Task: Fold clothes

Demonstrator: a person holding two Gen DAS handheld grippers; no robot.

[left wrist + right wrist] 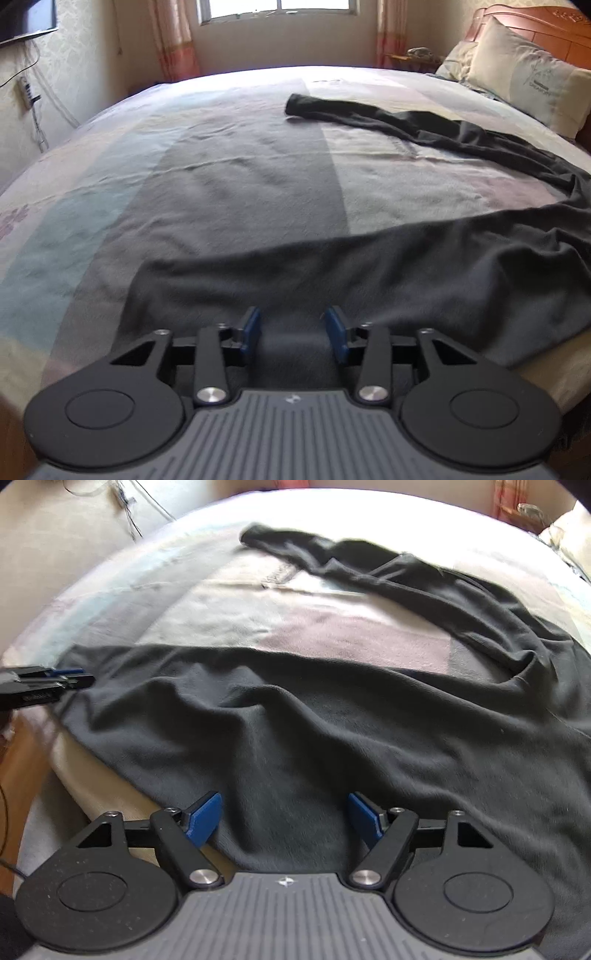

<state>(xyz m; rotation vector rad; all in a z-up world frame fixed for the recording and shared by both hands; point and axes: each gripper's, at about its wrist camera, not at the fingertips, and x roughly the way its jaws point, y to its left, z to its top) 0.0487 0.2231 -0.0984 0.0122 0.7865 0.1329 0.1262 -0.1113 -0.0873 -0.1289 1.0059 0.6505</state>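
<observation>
Both jaws released: left gripper (293, 326) and right gripper (284, 821) hover over dark garment (332, 720), lower frame, on bed (92, 221).

Left tool (293, 328) half-open, right tool (284, 819) wide open.

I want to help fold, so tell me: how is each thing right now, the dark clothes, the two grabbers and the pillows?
Dark garment: spread out unfolded on the bed, wrinkled, one long part stretched toward the far side.
Left gripper: open, nothing pinched, fabric lying below its pads.
Right gripper: wide open, empty, over the garment's near edge.
Pillows: stacked at the headboard, off the garment.
Bed sheet: lightly creased.
</observation>
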